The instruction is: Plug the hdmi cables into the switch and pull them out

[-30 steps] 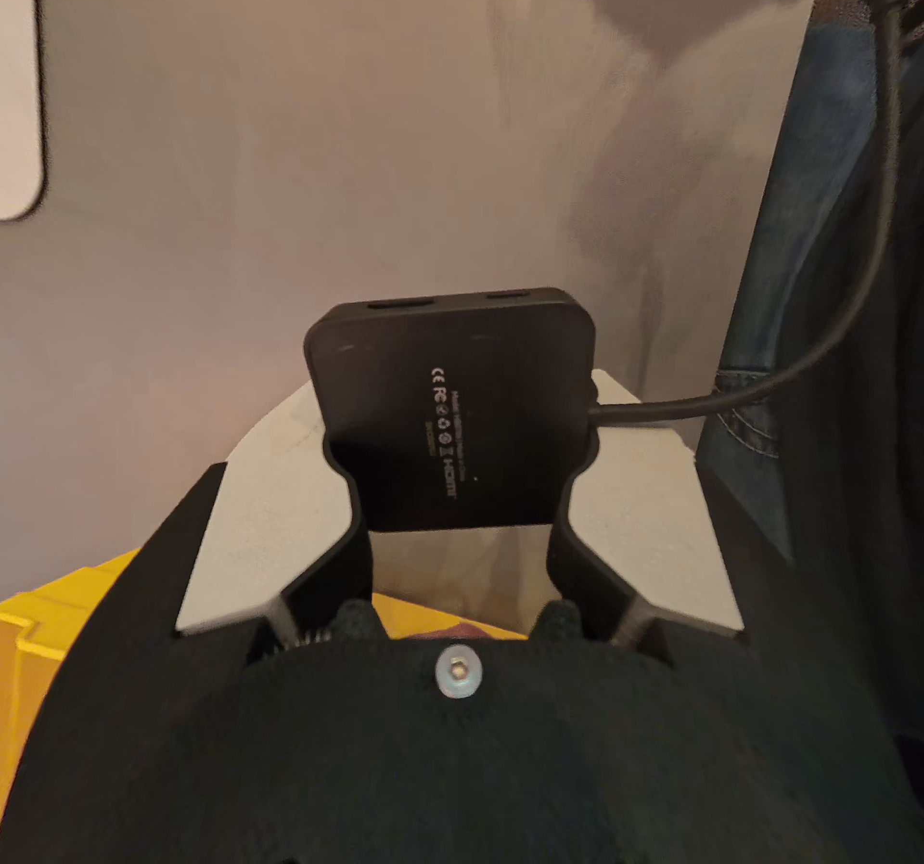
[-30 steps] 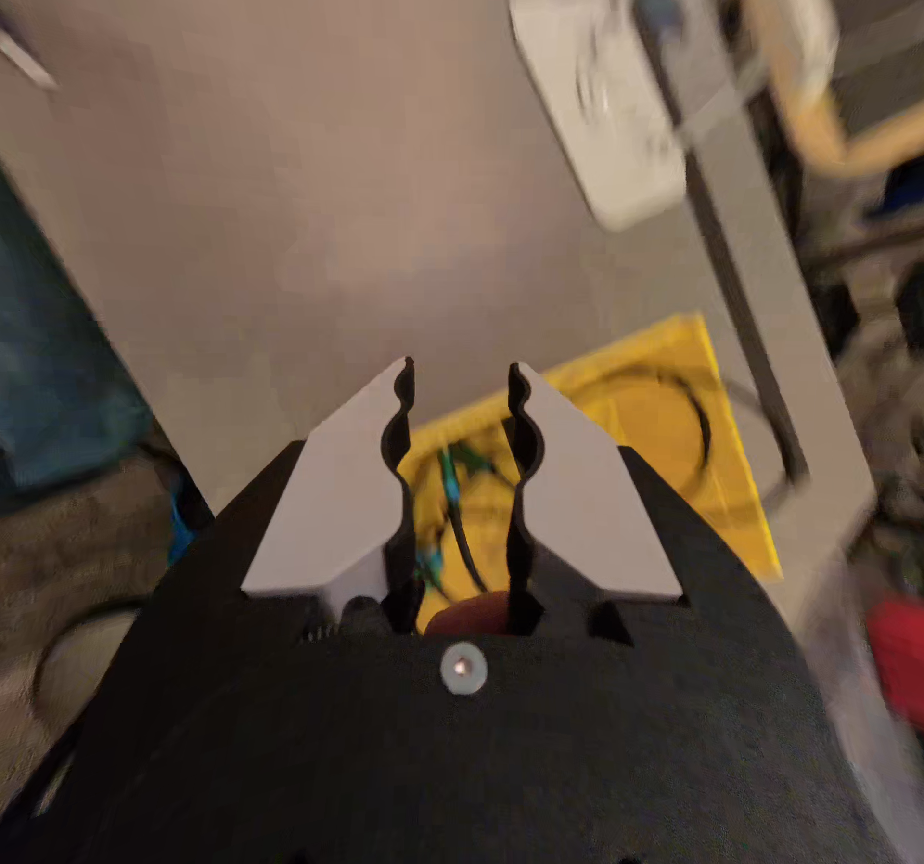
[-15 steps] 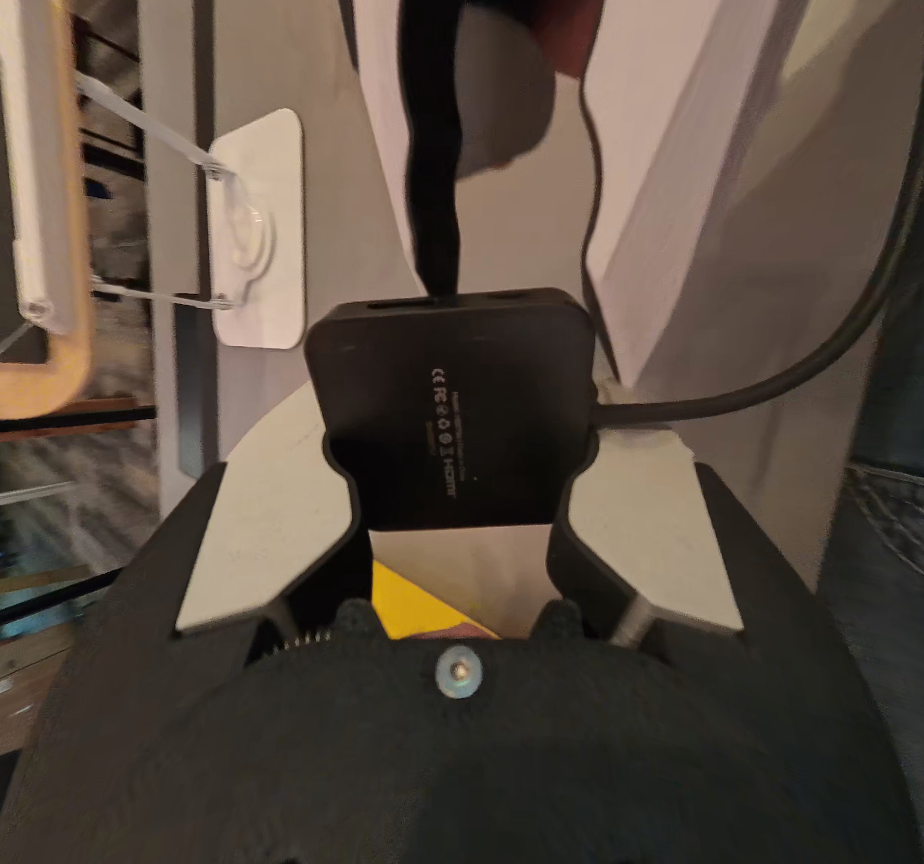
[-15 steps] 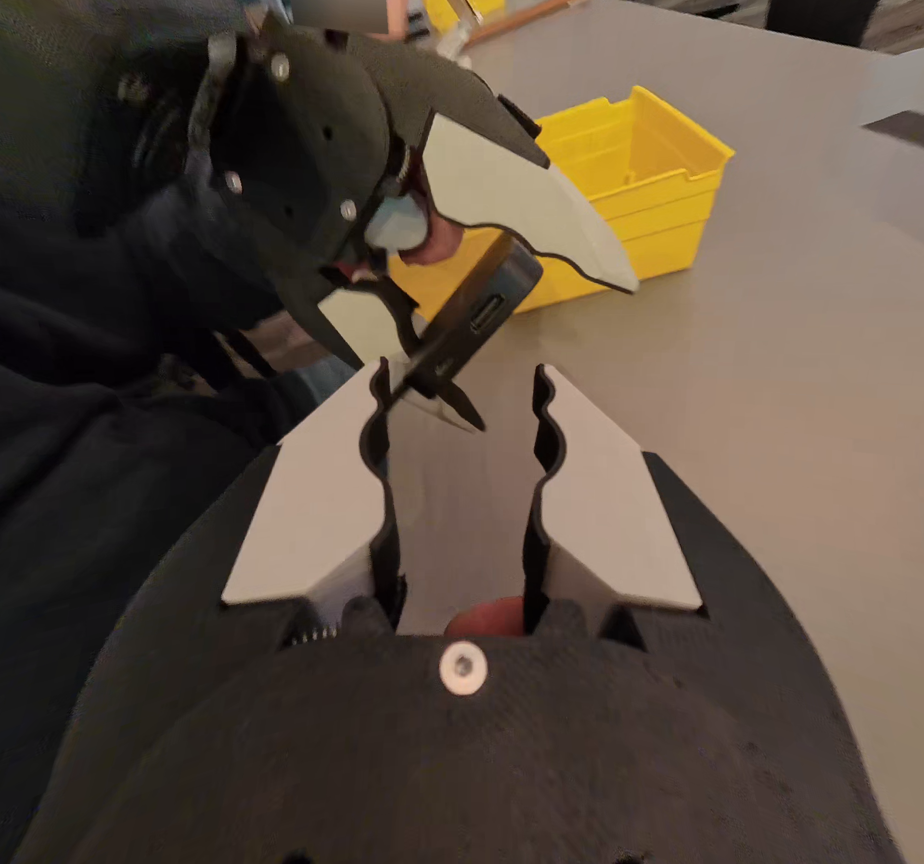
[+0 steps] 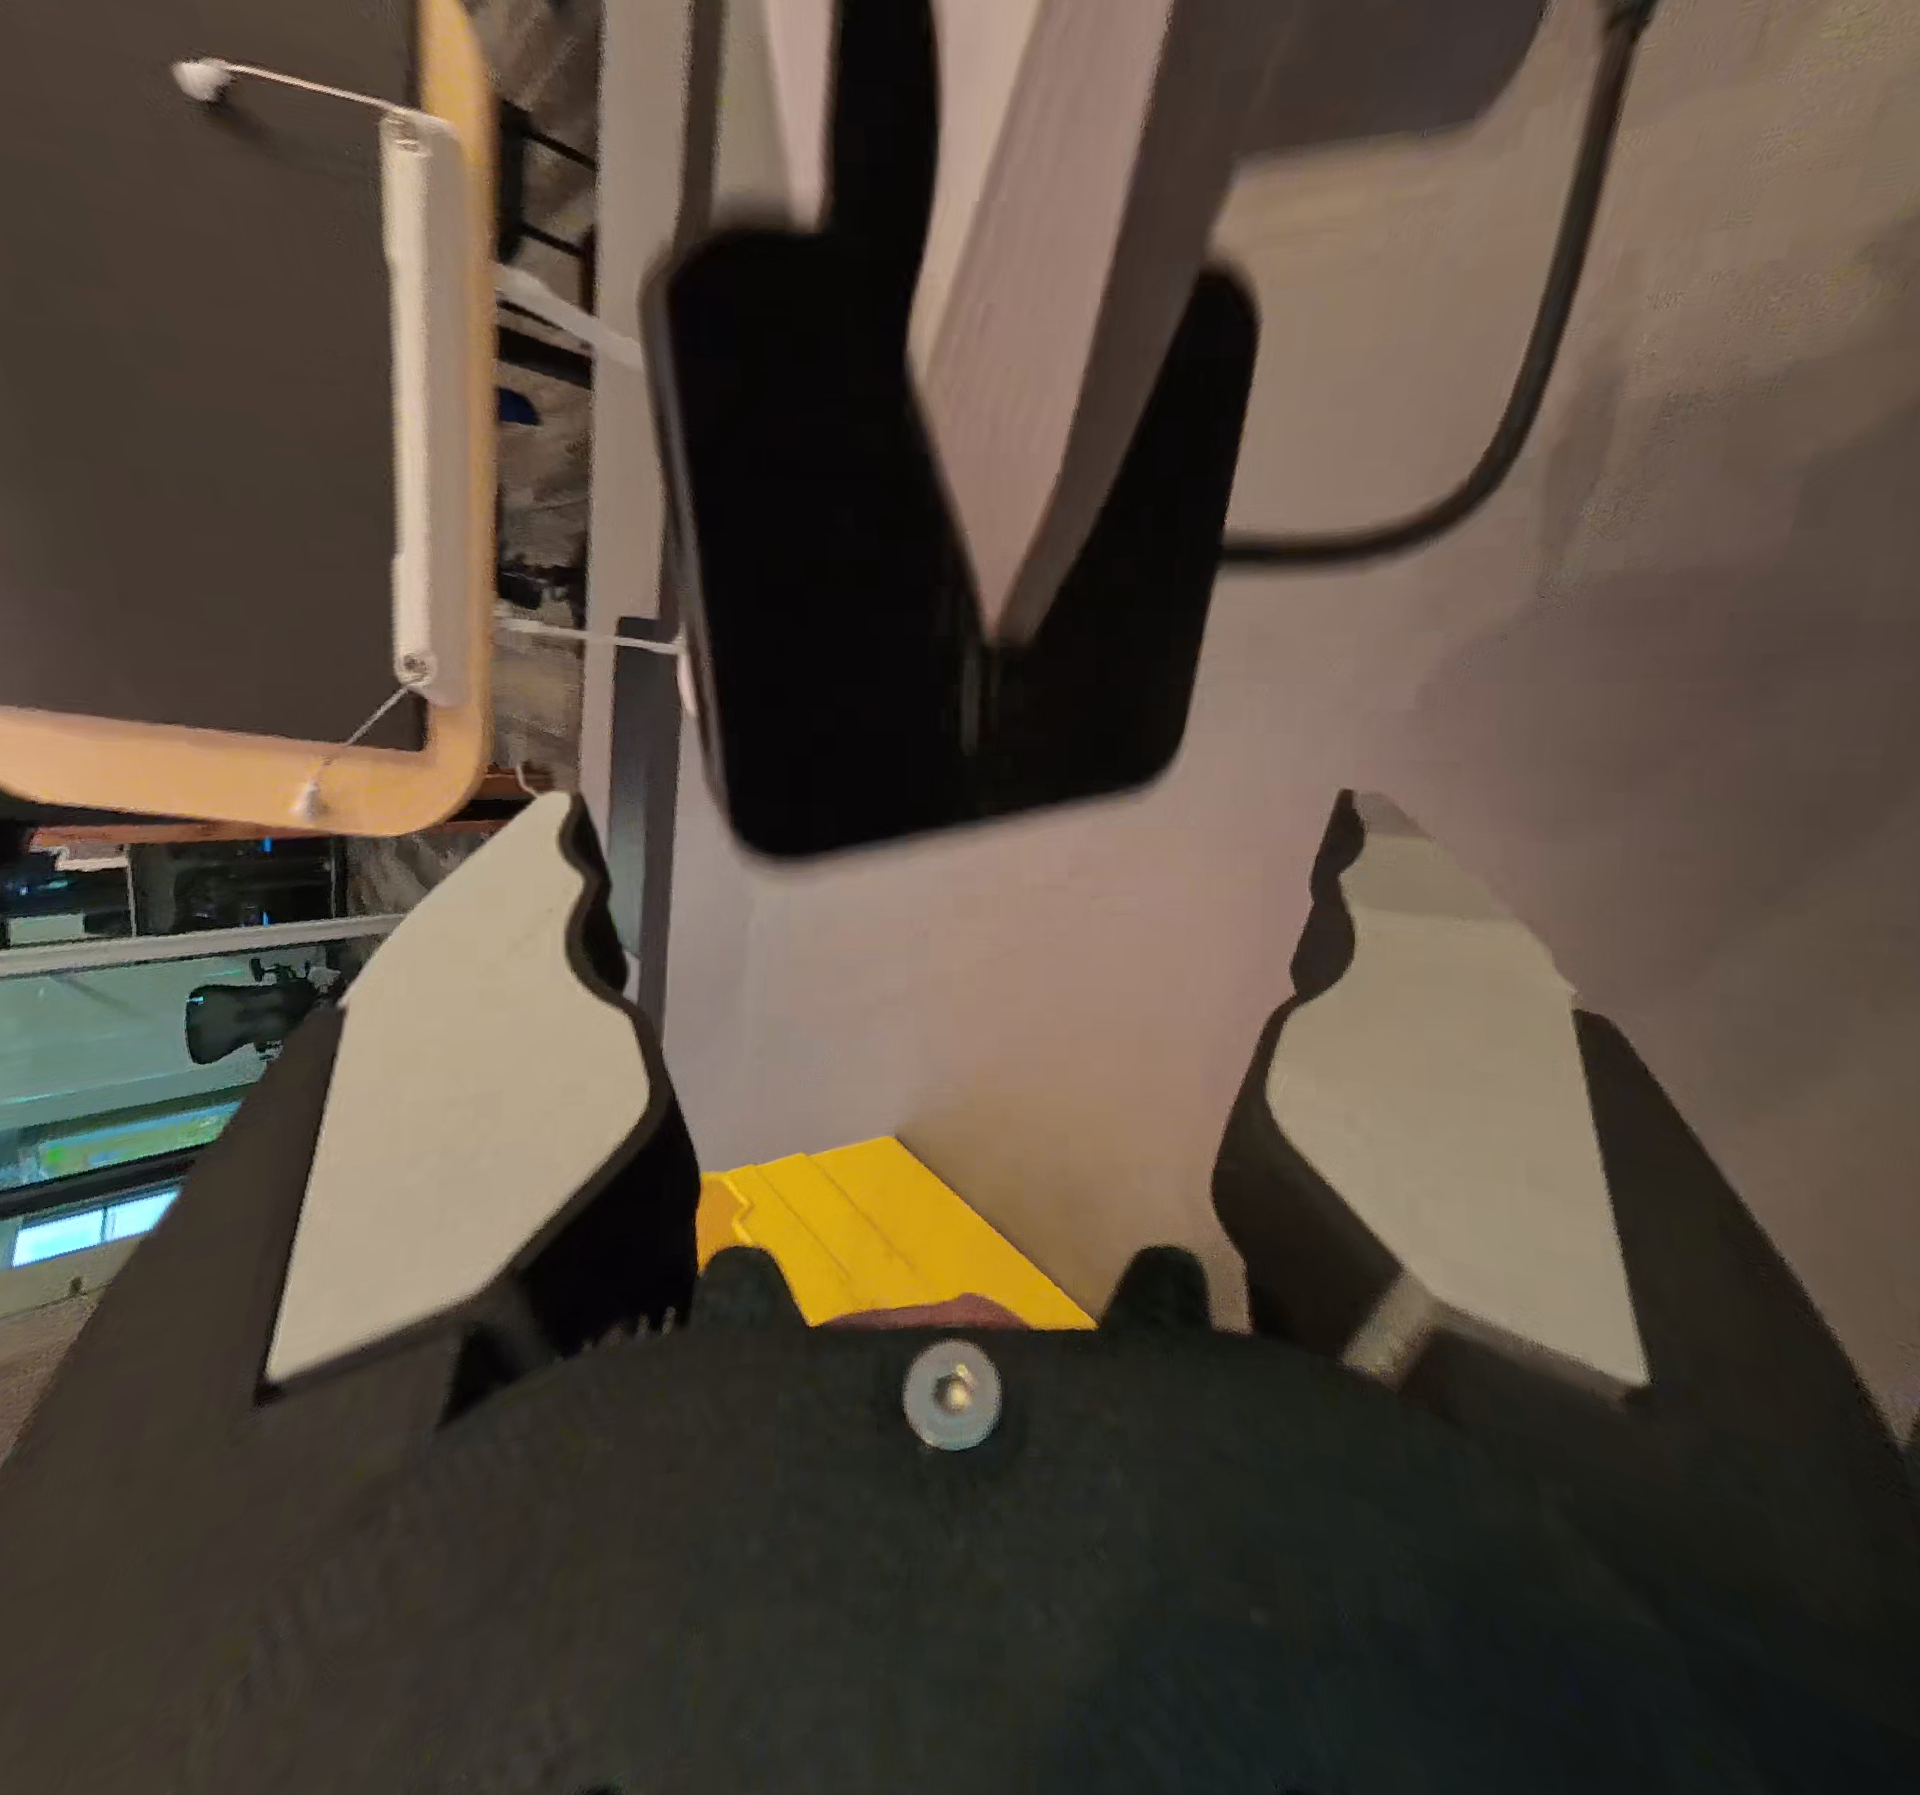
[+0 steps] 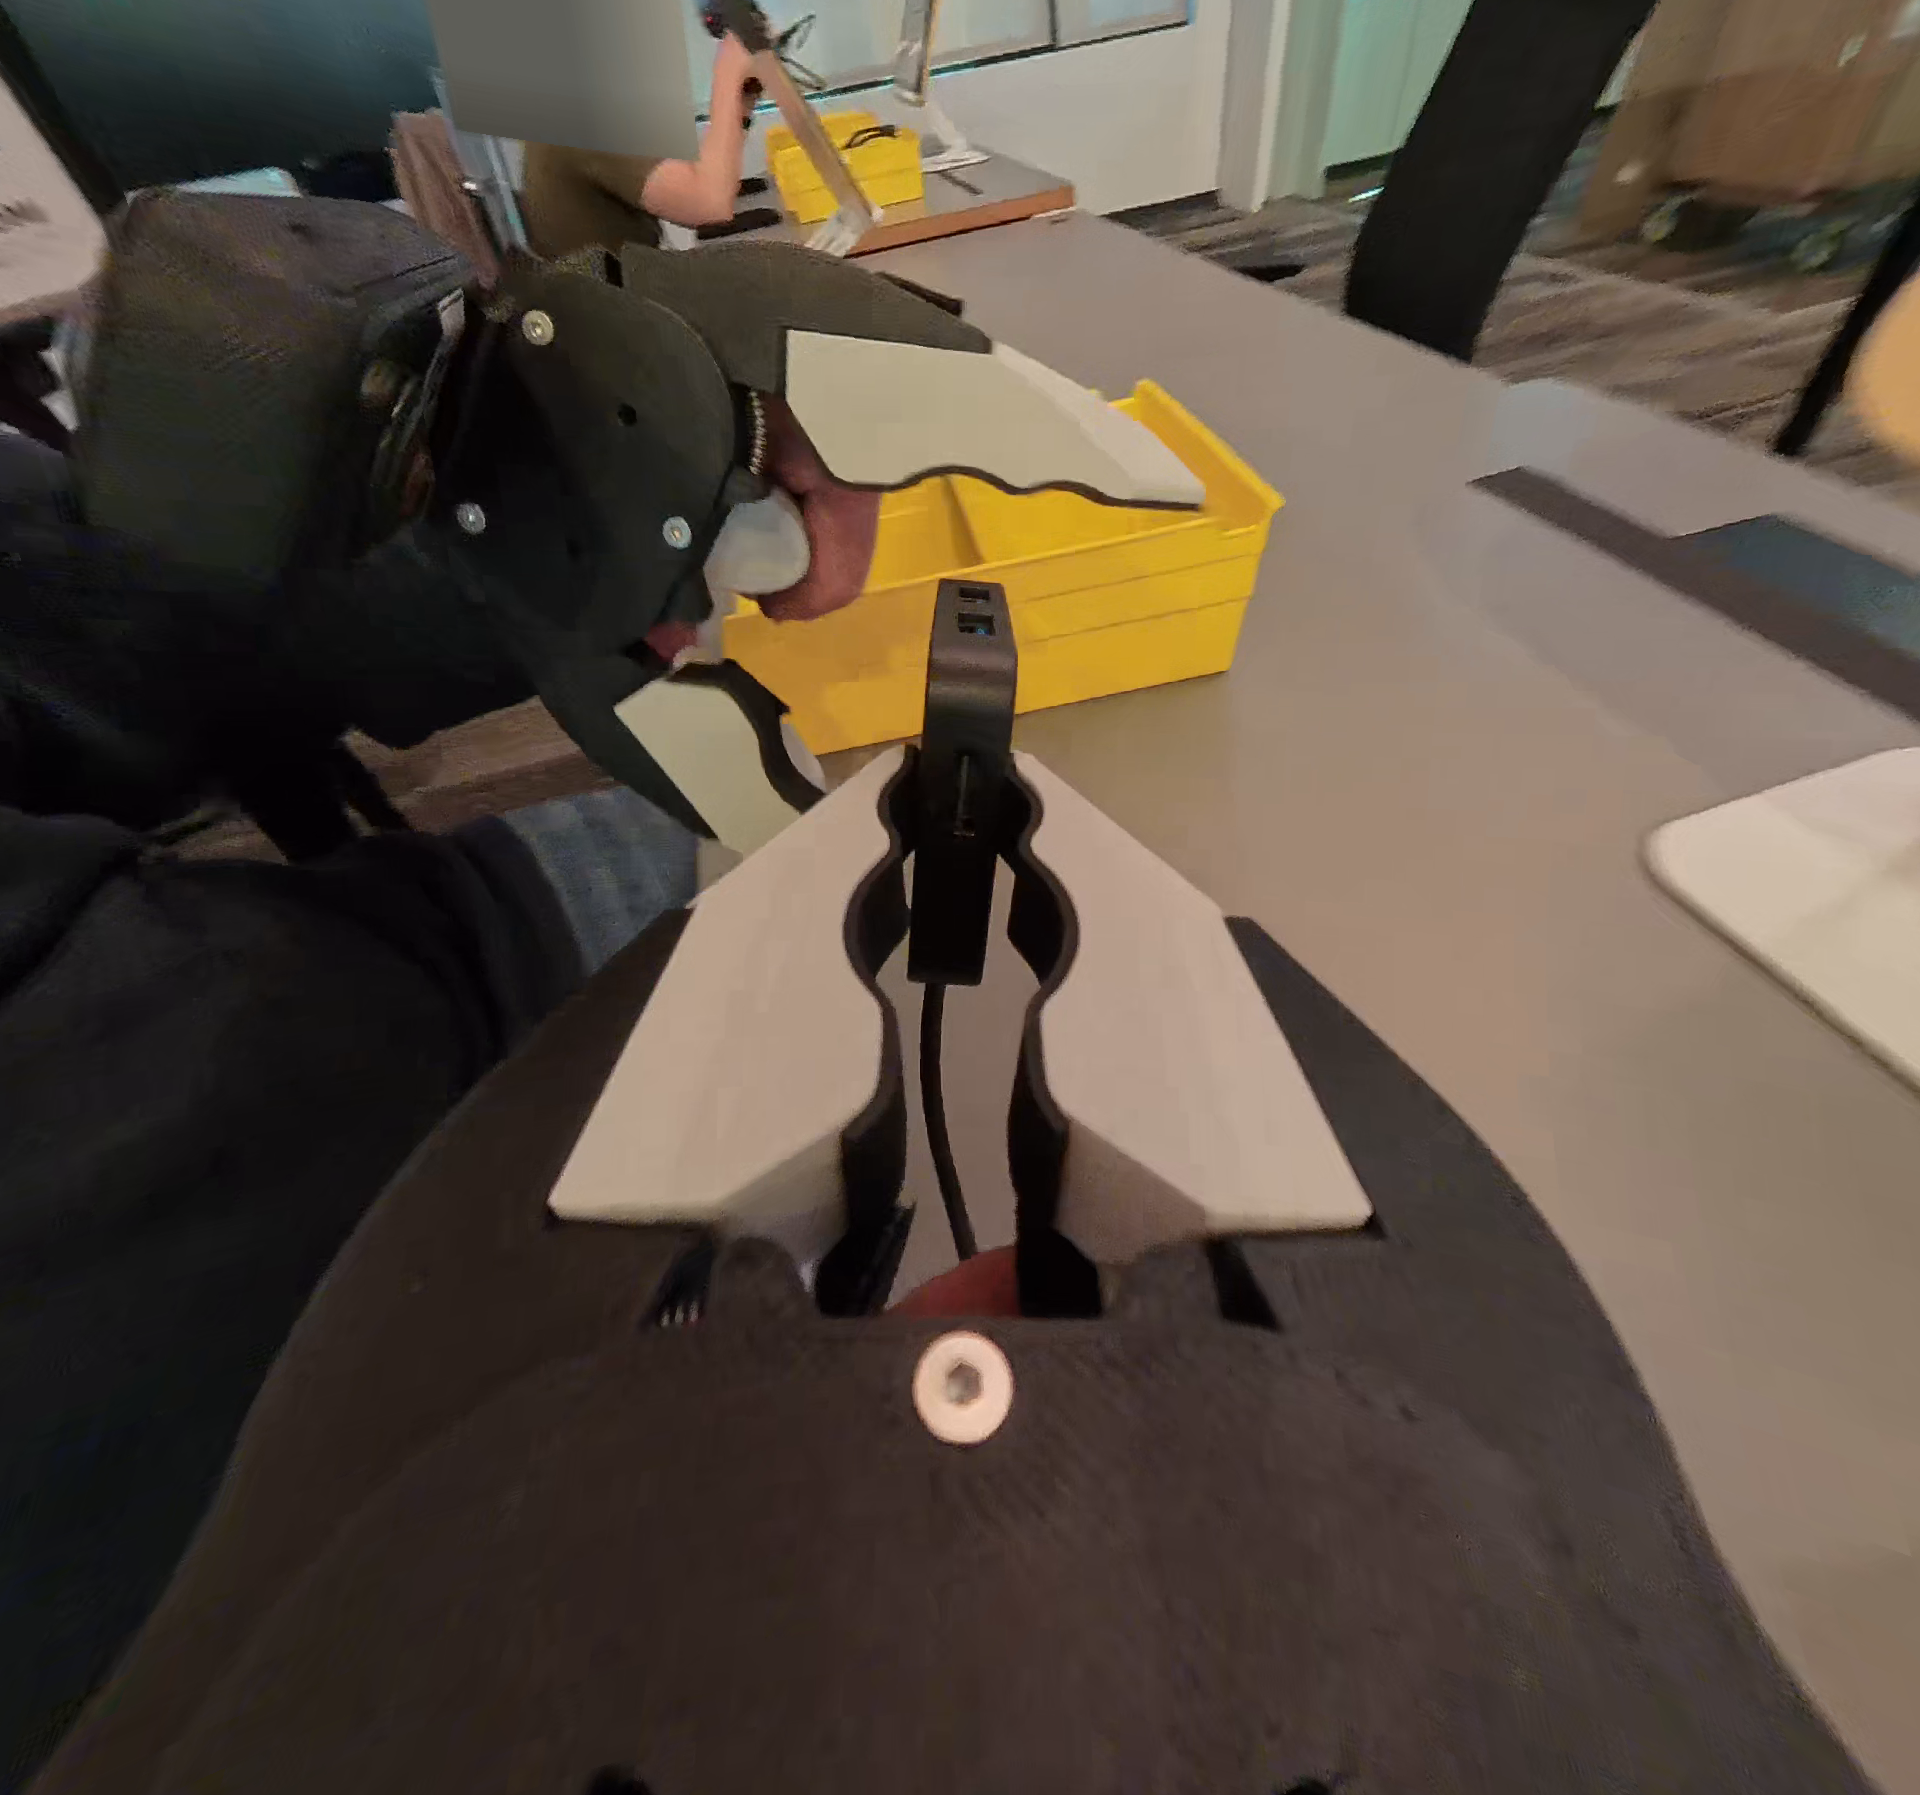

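Your right gripper [image 6: 956, 789] is clamped on the switch [image 6: 961, 810], its wavy grey fingers [image 6: 769, 997] pinching the flat faces of the slim matte-black box, which stands edge-on in the air above the grey table [image 6: 1455, 810]; a thin black cable [image 6: 940, 1122] leaves its near end. Your left gripper [image 5: 956, 872] is spread wide and holds nothing, the switch ahead of its tips and not touching. A yellow ribbed plastic bin [image 6: 1091, 633] sits near the table's front edge.
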A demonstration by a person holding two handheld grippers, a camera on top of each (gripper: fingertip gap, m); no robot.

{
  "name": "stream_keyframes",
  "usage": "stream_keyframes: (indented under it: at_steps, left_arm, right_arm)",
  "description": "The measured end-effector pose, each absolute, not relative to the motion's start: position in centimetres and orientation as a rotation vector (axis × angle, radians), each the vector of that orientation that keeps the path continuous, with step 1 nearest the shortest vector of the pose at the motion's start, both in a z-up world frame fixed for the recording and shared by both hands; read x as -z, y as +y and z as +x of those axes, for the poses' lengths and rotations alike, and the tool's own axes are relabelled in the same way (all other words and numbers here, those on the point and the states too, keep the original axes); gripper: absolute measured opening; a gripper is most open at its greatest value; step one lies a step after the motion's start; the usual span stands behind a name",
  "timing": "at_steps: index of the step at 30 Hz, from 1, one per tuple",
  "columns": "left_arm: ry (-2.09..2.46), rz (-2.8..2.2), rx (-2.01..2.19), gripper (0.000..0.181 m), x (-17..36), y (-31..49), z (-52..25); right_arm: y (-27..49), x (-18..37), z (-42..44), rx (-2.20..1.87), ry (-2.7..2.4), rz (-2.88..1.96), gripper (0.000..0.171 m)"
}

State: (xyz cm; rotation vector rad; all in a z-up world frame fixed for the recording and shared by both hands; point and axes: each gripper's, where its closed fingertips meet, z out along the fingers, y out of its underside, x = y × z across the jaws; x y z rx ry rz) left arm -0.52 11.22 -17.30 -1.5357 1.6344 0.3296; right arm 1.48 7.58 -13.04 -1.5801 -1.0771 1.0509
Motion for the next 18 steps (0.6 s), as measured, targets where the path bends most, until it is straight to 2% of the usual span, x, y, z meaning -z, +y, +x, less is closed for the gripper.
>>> stream_keyframes:
  at_steps: [5,11,14,18]
  left_arm:
    - [1.54,-1.584,-0.297,0.114,15.7,12.5,-2.4]
    - [1.588,-1.672,-0.272,0.095,17.8,12.9,-3.8]
    - [1.608,-1.69,-0.274,0.095,18.8,13.0,-3.7]
    - [1.629,-1.707,-0.261,0.095,19.8,13.0,-3.5]
  right_arm:
    - [11.0,7.8,9.2,-0.785,-0.966,-1.525,0.01]
    - [16.5,4.8,22.5,-0.282,-0.913,-1.625,0.011]
    - [18.0,6.1,26.9,-0.124,-1.032,-1.743,0.011]
    - [20.1,10.5,30.8,-0.012,-1.223,-1.924,0.011]
